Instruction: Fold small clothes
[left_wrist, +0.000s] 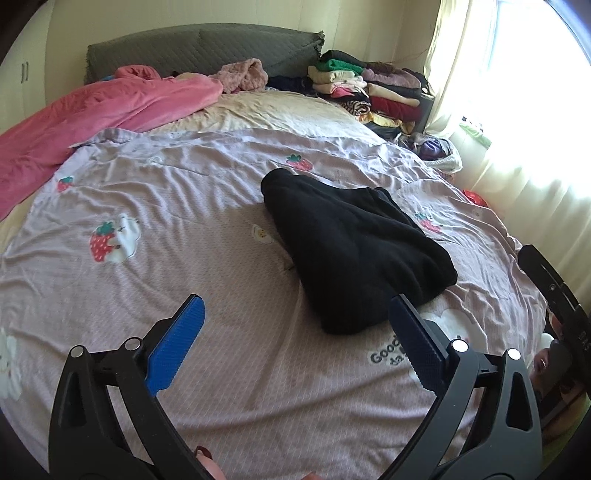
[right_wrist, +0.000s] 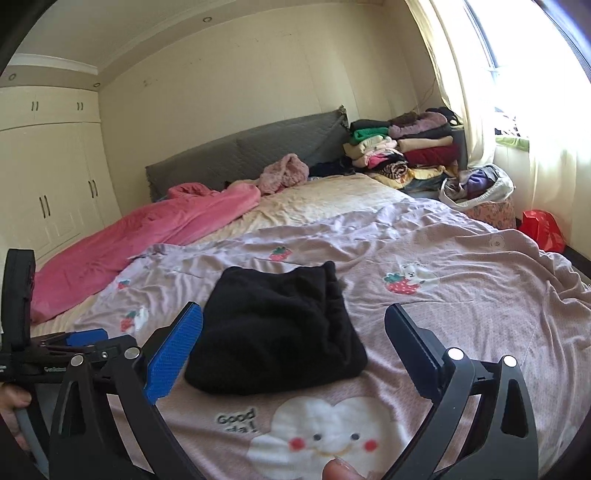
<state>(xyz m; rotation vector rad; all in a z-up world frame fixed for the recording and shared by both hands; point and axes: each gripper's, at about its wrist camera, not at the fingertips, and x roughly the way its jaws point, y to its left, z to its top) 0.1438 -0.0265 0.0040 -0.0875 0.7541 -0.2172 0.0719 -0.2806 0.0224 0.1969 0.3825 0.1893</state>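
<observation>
A black garment (left_wrist: 351, 243) lies folded in a thick bundle on the lilac strawberry-print bedcover (left_wrist: 147, 206). It also shows in the right wrist view (right_wrist: 277, 328). My left gripper (left_wrist: 295, 325) is open and empty, hovering just short of the bundle's near end. My right gripper (right_wrist: 295, 332) is open and empty, its fingers spread wider than the bundle, slightly above and in front of it. The left gripper (right_wrist: 77, 339) shows at the left edge of the right wrist view.
A pink blanket (right_wrist: 147, 236) lies along the bed's left side. Stacks of folded clothes (right_wrist: 402, 147) sit at the far right by the grey headboard (right_wrist: 240, 151). A bag of clothes (right_wrist: 476, 184) and a red bag (right_wrist: 543, 229) stand by the curtained window.
</observation>
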